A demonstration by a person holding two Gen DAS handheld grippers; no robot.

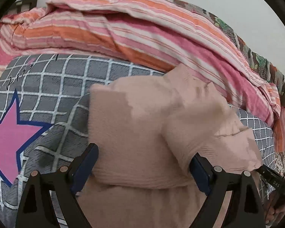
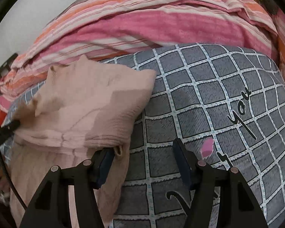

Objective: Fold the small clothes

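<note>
A pale pink small garment (image 1: 142, 133) lies bunched and partly folded on the grey checked bed cover (image 1: 66, 87). My left gripper (image 1: 142, 163) is open, its fingers standing on either side of the garment's folded near edge. In the right wrist view the same garment (image 2: 89, 110) lies to the left. My right gripper (image 2: 144, 161) is open over the checked cover (image 2: 218, 95), its left finger (image 2: 104, 163) touching the garment's right edge. The tip of the left gripper (image 2: 7, 127) shows at that view's left edge.
A pink and orange striped quilt (image 1: 142, 30) is heaped along the back of the bed, also in the right wrist view (image 2: 142, 24). A big pink star (image 1: 7, 142) is printed on the cover. A white wall stands behind.
</note>
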